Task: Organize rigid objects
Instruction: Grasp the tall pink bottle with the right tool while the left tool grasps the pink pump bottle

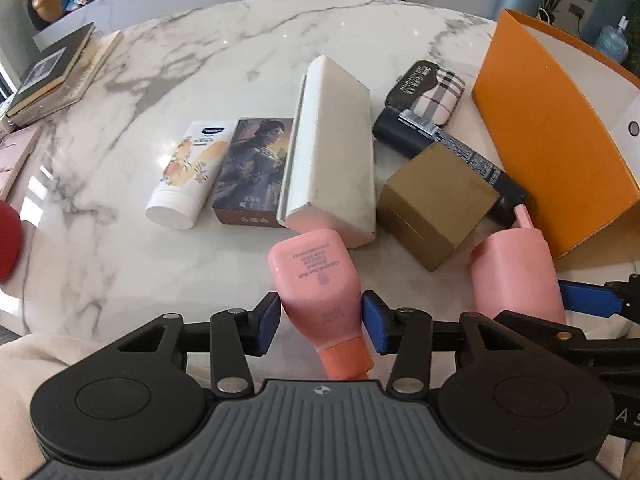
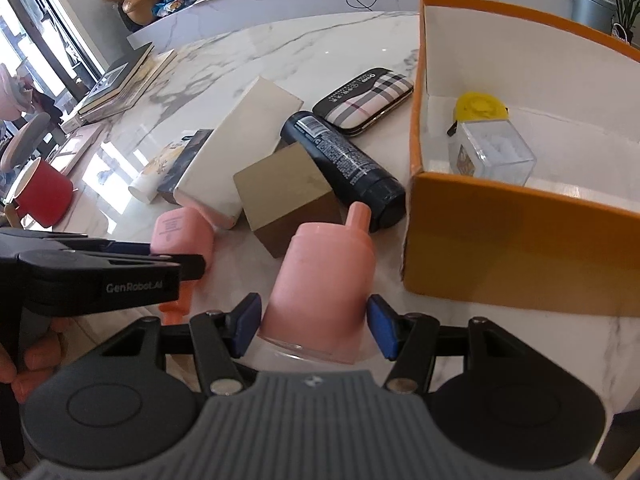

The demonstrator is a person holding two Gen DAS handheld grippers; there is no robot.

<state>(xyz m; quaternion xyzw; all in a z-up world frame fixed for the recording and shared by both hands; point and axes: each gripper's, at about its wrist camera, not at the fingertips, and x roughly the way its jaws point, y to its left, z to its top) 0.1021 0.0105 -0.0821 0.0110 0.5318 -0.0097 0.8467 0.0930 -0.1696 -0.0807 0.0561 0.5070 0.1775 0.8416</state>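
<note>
Across the middle of the marble worktop [image 1: 240, 48] lie a white tube [image 1: 188, 172], a picture box [image 1: 252, 168], a white box [image 1: 332, 148], a gold box [image 1: 436, 200], a black bottle [image 2: 344, 164] and a plaid case [image 2: 364, 100]. The gold box sits just ahead of both pink items. The orange box [image 2: 520, 240] fills the right of the frame, holding a clear container [image 2: 492, 152]. The left hand-held gripper [image 1: 320, 320] clamps the pink tube [image 1: 316, 280] at bottom centre. The right hand-held gripper [image 2: 314, 324] grasps the pink bottle [image 2: 324, 276].
</note>
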